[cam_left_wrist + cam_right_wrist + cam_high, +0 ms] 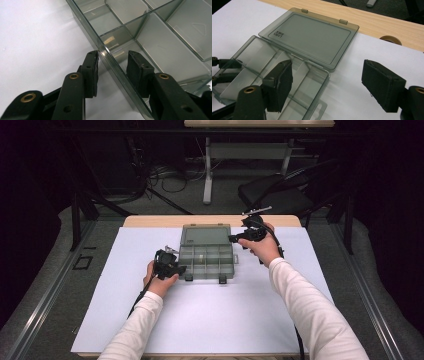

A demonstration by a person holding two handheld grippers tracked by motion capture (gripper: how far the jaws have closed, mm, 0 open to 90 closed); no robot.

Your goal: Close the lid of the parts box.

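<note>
Your left gripper (112,67) straddles the near left wall of the open clear compartment box (206,256) mid-table, jaws narrowed about it, seemingly steadying it, while your right gripper (327,83) hovers wide open and empty beside the flat-lying lid (310,40).

smoky grey box (207,255), white mat (200,315)
</note>
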